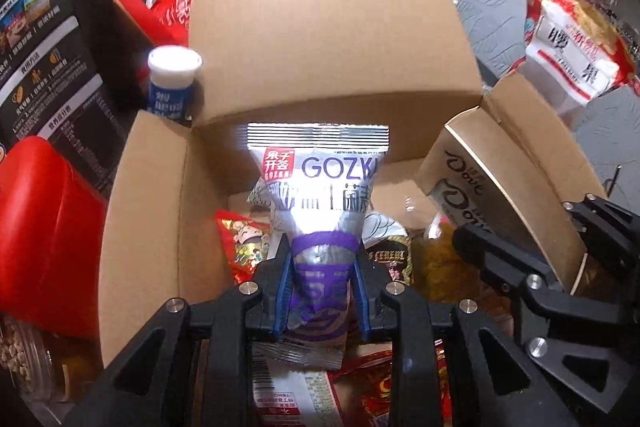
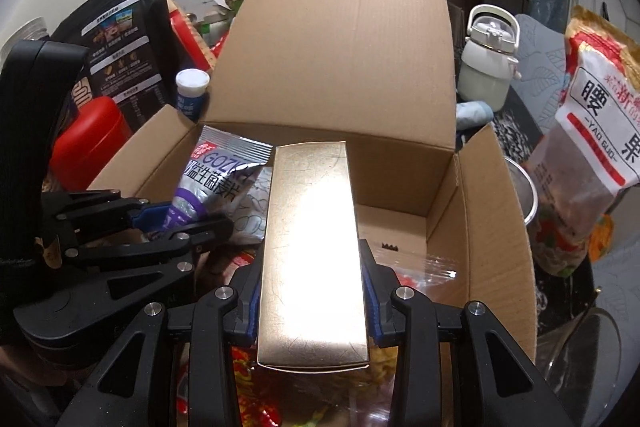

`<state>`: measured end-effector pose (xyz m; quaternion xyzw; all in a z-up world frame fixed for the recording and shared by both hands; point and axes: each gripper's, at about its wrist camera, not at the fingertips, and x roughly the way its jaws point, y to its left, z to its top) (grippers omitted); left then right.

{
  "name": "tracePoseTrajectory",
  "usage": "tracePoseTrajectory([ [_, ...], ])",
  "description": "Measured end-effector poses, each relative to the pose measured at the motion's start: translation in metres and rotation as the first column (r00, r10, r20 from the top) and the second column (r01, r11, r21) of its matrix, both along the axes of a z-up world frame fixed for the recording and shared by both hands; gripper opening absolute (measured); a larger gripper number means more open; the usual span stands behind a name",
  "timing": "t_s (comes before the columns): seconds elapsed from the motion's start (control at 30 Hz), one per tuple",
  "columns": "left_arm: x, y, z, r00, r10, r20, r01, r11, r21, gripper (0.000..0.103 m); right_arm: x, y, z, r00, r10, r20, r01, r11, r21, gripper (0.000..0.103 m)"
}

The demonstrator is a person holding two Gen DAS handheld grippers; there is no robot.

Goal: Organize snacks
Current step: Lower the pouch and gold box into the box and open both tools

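An open cardboard box [image 1: 160,195] [image 2: 496,211] holds several snack packets. My left gripper [image 1: 322,267] [image 2: 160,219] is shut on a silver and purple GOZKA pouch [image 1: 316,195] [image 2: 212,183], held upright over the box's left side. My right gripper [image 2: 312,291] [image 1: 516,235] is shut on a long gold Dove chocolate box [image 2: 312,247] [image 1: 460,183], held over the middle of the carton. Red packets [image 1: 240,239] and a dark cereal pack [image 1: 390,259] lie below.
A black standing bag [image 1: 44,39] [image 2: 120,43], a red container [image 1: 44,227] [image 2: 88,143] and a small blue-white bottle [image 1: 172,87] [image 2: 192,91] stand to the left. A white flask [image 2: 488,67] and a cashew bag [image 2: 592,147] [image 1: 576,47] are on the right.
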<state>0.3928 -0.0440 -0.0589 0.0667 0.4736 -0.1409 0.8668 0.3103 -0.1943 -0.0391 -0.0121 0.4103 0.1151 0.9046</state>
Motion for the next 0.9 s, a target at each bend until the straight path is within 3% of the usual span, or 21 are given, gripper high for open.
tracePoseTrajectory([
  [0.23, 0.010, 0.000, -0.007, 0.999, 0.007, -0.043, -0.007, 1.000, 0.004, 0.029, 0.008, 0.000, -0.015, 0.996, 0.019, -0.086, -0.017, 1.000, 0.023, 0.044],
  [0.33, 0.011, -0.002, -0.008, 0.999, 0.004, -0.038, -0.004, 1.000, 0.001, 0.029, 0.009, -0.001, -0.014, 0.996, 0.004, -0.089, -0.003, 1.000, 0.005, 0.051],
  [0.47, 0.010, -0.003, -0.008, 0.999, 0.005, -0.040, -0.005, 1.000, -0.001, 0.029, 0.010, -0.002, -0.010, 0.995, 0.000, -0.097, 0.000, 1.000, 0.002, 0.051],
  [0.83, 0.009, -0.001, -0.003, 0.998, 0.011, -0.062, -0.013, 1.000, -0.024, 0.030, -0.011, -0.001, 0.011, 0.999, -0.029, -0.034, 0.029, 1.000, 0.000, 0.062],
  [0.9, 0.005, 0.000, 0.003, 0.998, 0.013, -0.063, -0.016, 0.999, -0.035, 0.034, -0.016, -0.001, 0.016, 0.999, -0.026, -0.019, 0.026, 1.000, -0.004, 0.062],
])
